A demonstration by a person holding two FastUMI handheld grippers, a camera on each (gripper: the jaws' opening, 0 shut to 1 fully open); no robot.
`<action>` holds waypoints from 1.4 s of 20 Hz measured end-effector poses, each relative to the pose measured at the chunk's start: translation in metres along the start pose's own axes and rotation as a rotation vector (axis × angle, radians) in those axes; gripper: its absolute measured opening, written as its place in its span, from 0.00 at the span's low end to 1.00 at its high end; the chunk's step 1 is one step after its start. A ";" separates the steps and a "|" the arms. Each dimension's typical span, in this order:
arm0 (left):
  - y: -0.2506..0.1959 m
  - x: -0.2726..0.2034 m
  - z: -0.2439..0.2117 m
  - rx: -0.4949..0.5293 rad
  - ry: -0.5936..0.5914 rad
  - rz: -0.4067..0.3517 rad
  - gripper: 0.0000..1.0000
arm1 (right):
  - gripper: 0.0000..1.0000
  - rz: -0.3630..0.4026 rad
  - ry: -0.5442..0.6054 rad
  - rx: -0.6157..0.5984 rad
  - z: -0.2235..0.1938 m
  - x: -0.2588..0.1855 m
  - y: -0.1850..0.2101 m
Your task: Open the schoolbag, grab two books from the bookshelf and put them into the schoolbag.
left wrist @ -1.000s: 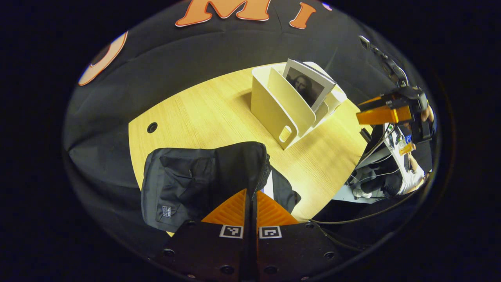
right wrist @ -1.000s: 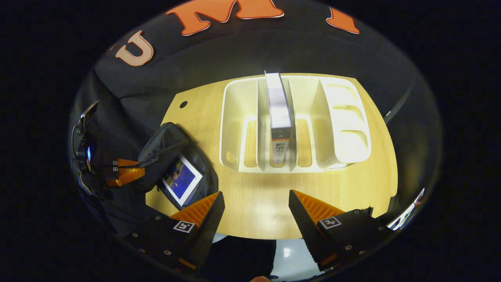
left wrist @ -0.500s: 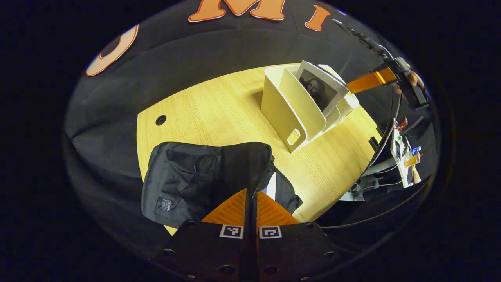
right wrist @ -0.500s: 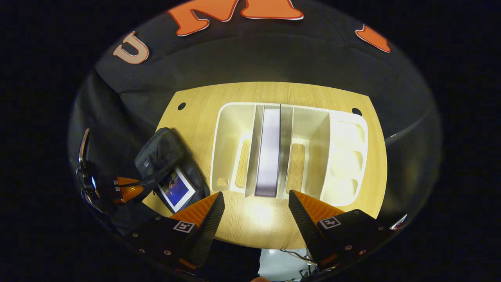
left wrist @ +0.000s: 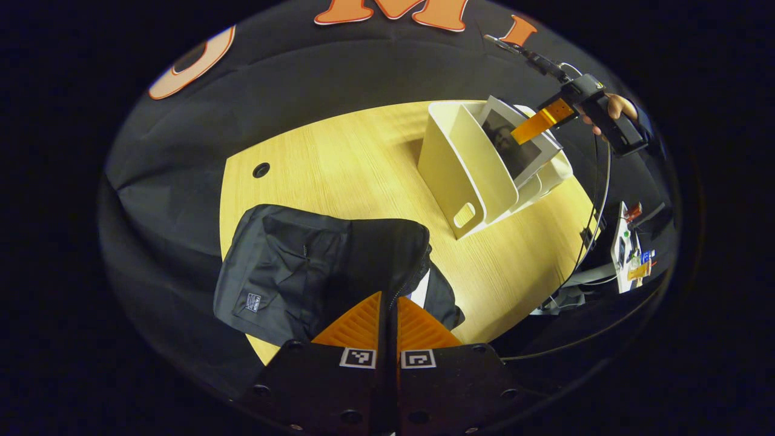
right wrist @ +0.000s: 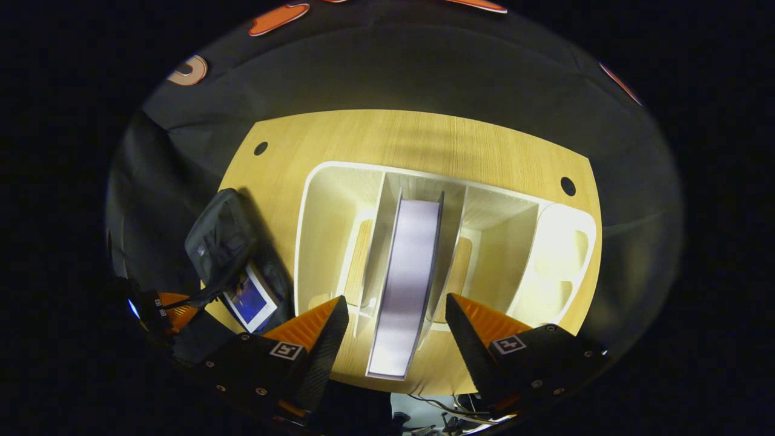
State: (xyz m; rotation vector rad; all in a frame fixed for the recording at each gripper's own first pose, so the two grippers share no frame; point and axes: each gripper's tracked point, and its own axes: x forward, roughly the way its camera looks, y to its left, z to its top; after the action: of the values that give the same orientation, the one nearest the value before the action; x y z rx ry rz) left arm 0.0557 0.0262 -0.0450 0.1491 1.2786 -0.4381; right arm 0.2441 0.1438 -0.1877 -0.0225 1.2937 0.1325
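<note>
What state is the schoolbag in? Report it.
Open: the left gripper holds the schoolbag flap up, and a book lies inside.

From my remote station: a pale wooden bench (right wrist: 424,136) with a round cable hole near each far corner carries two things. A cream bookshelf (right wrist: 560,254) with upright dividers stands toward its right half, one book (right wrist: 405,272) upright in a middle slot. A black schoolbag (left wrist: 284,272) lies at the left near edge, its zip parted over what looks like a blue-covered book (right wrist: 249,298), well apart from the bookshelf.
</note>
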 end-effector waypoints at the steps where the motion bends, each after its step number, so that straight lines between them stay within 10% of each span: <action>1: 0.000 0.001 0.000 -0.008 0.000 0.004 0.01 | 0.90 -0.012 0.010 0.002 0.000 0.004 -0.003; 7: -0.005 0.003 -0.002 -0.031 0.014 0.026 0.01 | 0.43 -0.043 0.015 0.042 0.006 0.016 -0.002; 28: 0.004 0.007 0.006 0.200 0.001 -0.107 0.01 | 0.35 -0.081 -0.060 0.239 -0.065 -0.061 0.009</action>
State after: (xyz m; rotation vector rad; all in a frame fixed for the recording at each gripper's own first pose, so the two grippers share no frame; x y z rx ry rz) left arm 0.0644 0.0264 -0.0503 0.2507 1.2465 -0.6582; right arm 0.1642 0.1417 -0.1468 0.1327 1.2396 -0.0904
